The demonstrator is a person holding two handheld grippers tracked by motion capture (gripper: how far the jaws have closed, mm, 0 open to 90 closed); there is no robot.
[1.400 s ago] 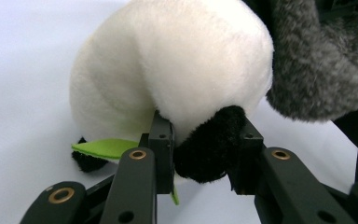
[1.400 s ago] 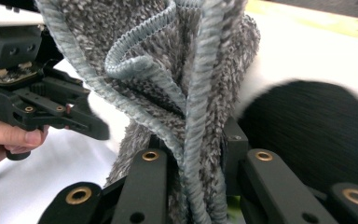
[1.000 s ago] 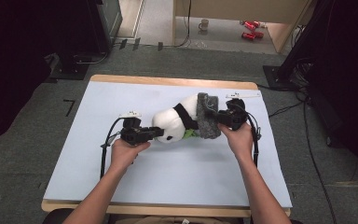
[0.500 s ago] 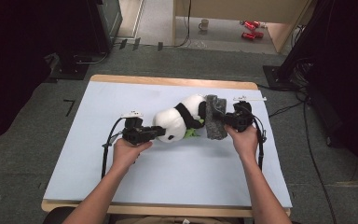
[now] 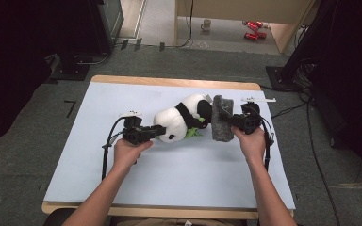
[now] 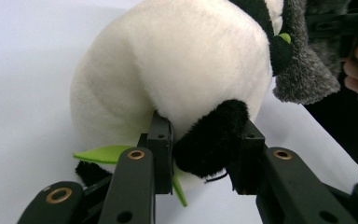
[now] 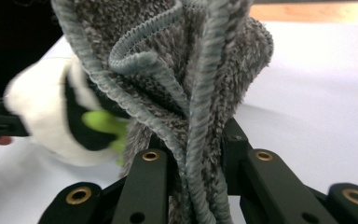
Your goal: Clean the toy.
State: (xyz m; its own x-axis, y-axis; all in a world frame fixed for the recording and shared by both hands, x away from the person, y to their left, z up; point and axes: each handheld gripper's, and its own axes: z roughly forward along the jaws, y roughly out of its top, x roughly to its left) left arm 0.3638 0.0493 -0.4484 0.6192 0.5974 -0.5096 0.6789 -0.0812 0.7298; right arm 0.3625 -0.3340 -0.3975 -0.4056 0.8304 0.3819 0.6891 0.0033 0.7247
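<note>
While the plush panda (image 5: 181, 118) lies mid-table (image 5: 169, 188), the left gripper (image 5: 156, 132) pinches its black paw (image 6: 212, 140) between narrow fingers; right of the panda, the right gripper (image 5: 229, 123) clamps the grey towel (image 5: 221, 118) touching it.

No readable text, label, brand, number or sign appears anywhere.
</note>
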